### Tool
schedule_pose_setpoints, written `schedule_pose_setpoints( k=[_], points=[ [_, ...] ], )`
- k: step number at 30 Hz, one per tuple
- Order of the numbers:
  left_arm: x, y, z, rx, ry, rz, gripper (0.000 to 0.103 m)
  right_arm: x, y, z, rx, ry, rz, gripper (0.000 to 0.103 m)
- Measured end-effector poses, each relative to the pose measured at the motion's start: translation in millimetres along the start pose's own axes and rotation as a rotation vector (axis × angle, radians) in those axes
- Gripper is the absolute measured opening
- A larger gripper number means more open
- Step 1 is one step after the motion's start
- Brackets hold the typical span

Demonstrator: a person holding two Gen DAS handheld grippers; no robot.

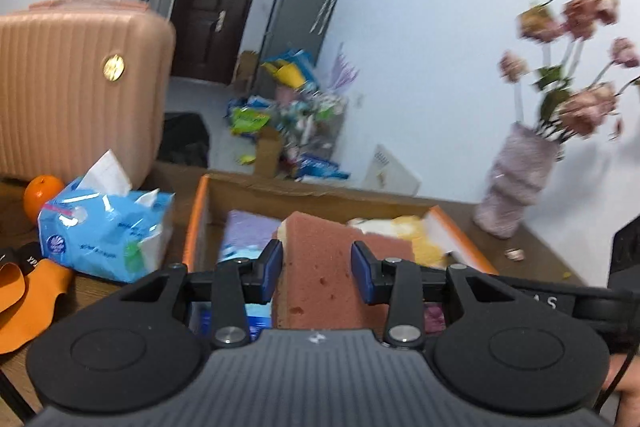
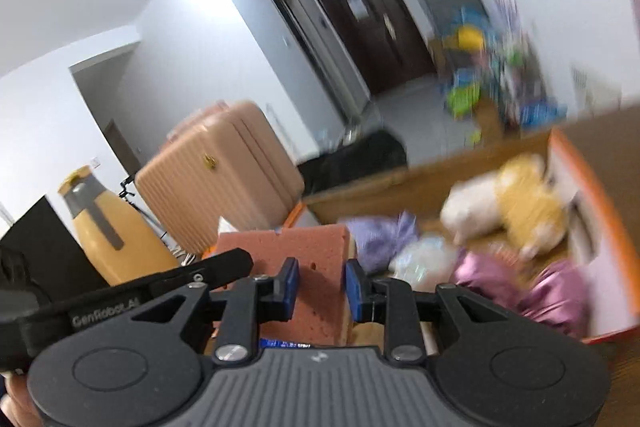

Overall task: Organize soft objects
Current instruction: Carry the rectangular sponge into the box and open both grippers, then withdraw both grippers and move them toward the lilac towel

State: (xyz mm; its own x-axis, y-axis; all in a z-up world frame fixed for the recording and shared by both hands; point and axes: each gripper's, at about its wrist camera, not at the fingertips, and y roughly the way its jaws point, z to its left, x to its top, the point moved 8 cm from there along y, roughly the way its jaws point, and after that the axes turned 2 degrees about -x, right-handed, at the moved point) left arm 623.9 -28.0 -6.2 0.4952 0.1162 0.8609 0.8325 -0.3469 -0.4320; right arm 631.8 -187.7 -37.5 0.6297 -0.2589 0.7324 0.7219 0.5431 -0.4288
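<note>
Orange fruit [image 1: 42, 195] and a blue plastic tissue pack [image 1: 106, 231] sit at the left of the wooden bench [image 1: 556, 259], beside an open orange-rimmed cardboard box [image 1: 196, 223]. Above that box, both tongs pinch one pink foam sponge block [image 1: 320, 267]: left tongs [image 1: 318, 269] across one end, right tongs [image 2: 322, 289] across the other. It looks light and squashy, so a gentle grip mid-block suits it. Farther right lies a cream-and-yellow plush toy [image 2: 516, 203].

One pink-and-yellow rectangular foam sponge [image 1: 320, 267]. One orange-edged cardboard box [image 1: 198, 219]. One blue plastic tissue pack [image 1: 106, 227]. One round orange fruit [image 1: 40, 193]. One ribbed lilac vase [image 1: 516, 183]. One ribbed pink suitcase [image 1: 76, 87].
</note>
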Motion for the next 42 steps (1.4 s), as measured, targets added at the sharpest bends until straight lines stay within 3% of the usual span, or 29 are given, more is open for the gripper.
schedule_pose_setpoints(
  k=[3,6,10,14,22,26,27,29,33,36,42],
  points=[
    [-14,16,15,-0.017,-0.017,0.059,0.038,-8,26,-16,-0.019,0.027,0.053,0.027],
    [-26,20,18,-0.015,-0.004,0.068,0.038,-20,41,-23,-0.080,-0.030,0.122,0.046],
    [-30,21,6,-0.003,0.047,0.076,0.040,-19,33,-23,-0.148,-0.075,0.096,0.050],
    [-21,-5,-1,-0.033,0.082,0.036,0.041,0,-6,-22,-0.196,-0.110,0.015,0.057],
    [7,-87,-3,0.040,0.127,-0.055,0.049,26,-102,7,-0.278,-0.239,-0.114,0.068],
    [9,-144,-6,0.108,0.194,-0.162,0.075,18,-151,19,-0.302,-0.269,-0.162,0.075],
    [6,-159,-5,0.134,0.204,-0.194,0.082,15,-165,22,-0.306,-0.269,-0.177,0.077],
    [-2,-187,-6,0.163,0.216,-0.234,0.087,5,-192,26,-0.325,-0.284,-0.220,0.084],
    [-23,-235,-12,0.186,0.225,-0.294,0.100,-20,-234,36,-0.405,-0.353,-0.321,0.090],
    [-40,-267,-18,0.205,0.237,-0.334,0.103,-41,-259,44,-0.424,-0.382,-0.369,0.093],
    [-83,-311,-19,0.201,0.215,-0.331,0.103,-84,-288,66,-0.407,-0.403,-0.399,0.093]
  ],
)
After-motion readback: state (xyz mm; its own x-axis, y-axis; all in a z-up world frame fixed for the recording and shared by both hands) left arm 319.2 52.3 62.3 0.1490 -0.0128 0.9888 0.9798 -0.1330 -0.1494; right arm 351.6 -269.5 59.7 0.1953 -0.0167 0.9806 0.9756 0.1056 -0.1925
